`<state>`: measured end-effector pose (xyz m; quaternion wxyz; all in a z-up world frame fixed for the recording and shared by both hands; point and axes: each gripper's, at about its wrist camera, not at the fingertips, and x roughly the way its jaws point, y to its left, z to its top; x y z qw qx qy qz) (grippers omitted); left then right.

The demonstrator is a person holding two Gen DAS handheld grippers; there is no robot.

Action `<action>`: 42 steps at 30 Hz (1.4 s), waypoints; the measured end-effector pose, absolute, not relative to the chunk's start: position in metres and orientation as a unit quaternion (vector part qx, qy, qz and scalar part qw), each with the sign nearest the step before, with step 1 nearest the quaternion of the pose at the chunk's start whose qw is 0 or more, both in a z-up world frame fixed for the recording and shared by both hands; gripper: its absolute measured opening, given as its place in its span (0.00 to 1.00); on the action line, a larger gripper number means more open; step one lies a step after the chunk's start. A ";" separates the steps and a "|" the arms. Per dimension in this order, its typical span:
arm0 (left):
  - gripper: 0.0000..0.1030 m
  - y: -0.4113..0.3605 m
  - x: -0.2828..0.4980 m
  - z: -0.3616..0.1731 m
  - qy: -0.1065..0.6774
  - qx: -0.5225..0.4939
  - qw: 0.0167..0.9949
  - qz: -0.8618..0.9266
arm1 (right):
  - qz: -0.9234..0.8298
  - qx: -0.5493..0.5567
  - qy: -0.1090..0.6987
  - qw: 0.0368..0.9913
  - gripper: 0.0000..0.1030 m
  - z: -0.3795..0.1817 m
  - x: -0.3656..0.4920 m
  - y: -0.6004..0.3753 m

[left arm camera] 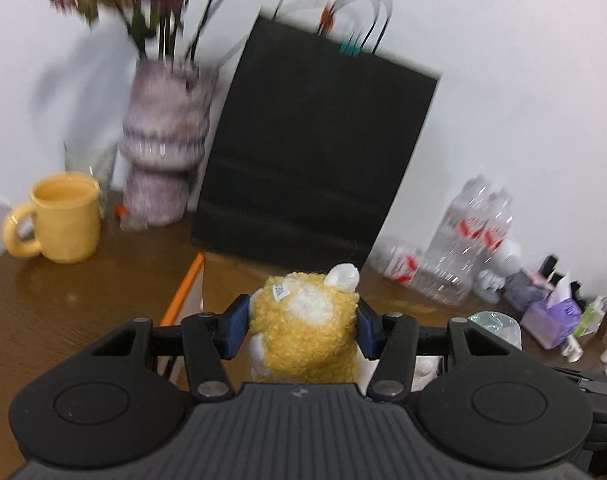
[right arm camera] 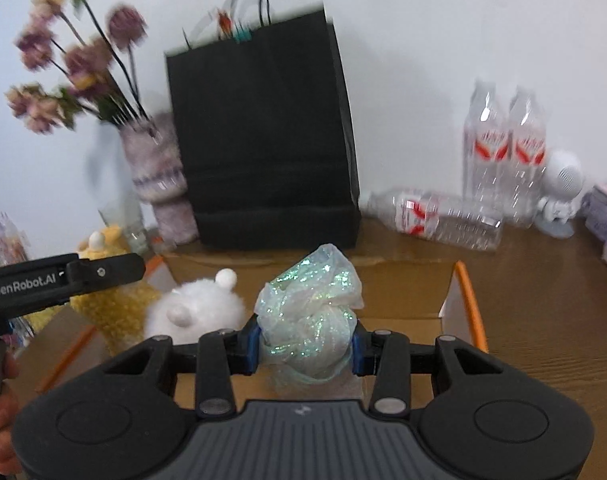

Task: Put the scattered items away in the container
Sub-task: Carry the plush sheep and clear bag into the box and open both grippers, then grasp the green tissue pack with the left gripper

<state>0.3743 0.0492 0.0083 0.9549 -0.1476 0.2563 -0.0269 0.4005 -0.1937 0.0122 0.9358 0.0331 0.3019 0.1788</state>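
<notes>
The yellow plush toy is pinched between the blue pads of the left gripper, carried over the left part of the open cardboard box. The glittery translucent bundle is pinched in the right gripper, hanging above the middle of the same box. A white plush toy already lies inside, at the near left.

Risks, as judged from here. Both grippers work over one opening and stand close together; the left tool crosses the left of the right camera's view, so a knock between them is possible if both go down at once. The bundle is soft and slippery-looking and is held only at its lower part; it may slide out early or catch on a pad at release. The yellow toy is bulky and could lodge on the orange-edged flap instead of dropping in.

Surroundings. A black paper bag stands just behind the box, blocking any far overshoot. A vase of flowers and a yellow mug stand to the far left. Plastic bottles, two upright and one lying, stand to the far right with a small white figure. All views are motion-blurred.
</notes>
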 end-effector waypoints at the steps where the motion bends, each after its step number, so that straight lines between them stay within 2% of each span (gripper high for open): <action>1: 0.52 0.051 0.383 0.001 0.272 -0.148 0.950 -0.027 | 0.179 0.031 0.313 0.932 0.38 0.007 0.409 -0.193; 6: 0.57 0.054 0.398 -0.018 0.305 -0.141 0.942 -0.019 | 0.172 0.014 0.361 0.917 0.40 -0.014 0.432 -0.186; 7: 0.60 0.053 0.397 -0.017 0.304 -0.138 0.942 -0.021 | 0.173 0.018 0.367 0.914 0.45 -0.014 0.432 -0.187; 8: 0.68 0.052 0.394 -0.015 0.301 -0.137 0.943 -0.024 | 0.172 0.023 0.364 0.915 0.56 -0.012 0.431 -0.189; 9: 0.81 0.052 0.390 -0.011 0.294 -0.137 0.946 -0.026 | 0.171 0.024 0.357 0.918 0.63 -0.009 0.428 -0.191; 10: 0.85 0.051 0.385 -0.006 0.283 -0.134 0.949 -0.026 | 0.168 0.024 0.350 0.921 0.71 -0.005 0.425 -0.193; 12: 1.00 0.048 0.370 0.006 0.264 -0.122 0.956 -0.025 | 0.166 0.026 0.331 0.928 0.73 0.005 0.413 -0.197; 14: 1.00 0.045 0.351 0.020 0.244 -0.113 0.963 -0.027 | 0.175 0.032 0.310 0.934 0.84 0.018 0.395 -0.203; 15: 1.00 0.044 0.341 0.026 0.236 -0.109 0.965 -0.029 | 0.178 0.032 0.299 0.937 0.87 0.024 0.385 -0.205; 26: 1.00 0.036 0.231 0.054 0.210 -0.046 0.976 -0.028 | 0.208 0.001 0.245 0.947 0.87 0.059 0.257 -0.226; 36: 1.00 0.057 0.154 0.007 0.267 -0.003 0.964 -0.012 | 0.215 -0.006 0.315 0.924 0.87 0.016 0.187 -0.222; 42: 1.00 0.075 0.140 -0.029 0.306 0.004 0.952 0.008 | 0.195 -0.008 0.346 0.918 0.87 -0.014 0.169 -0.200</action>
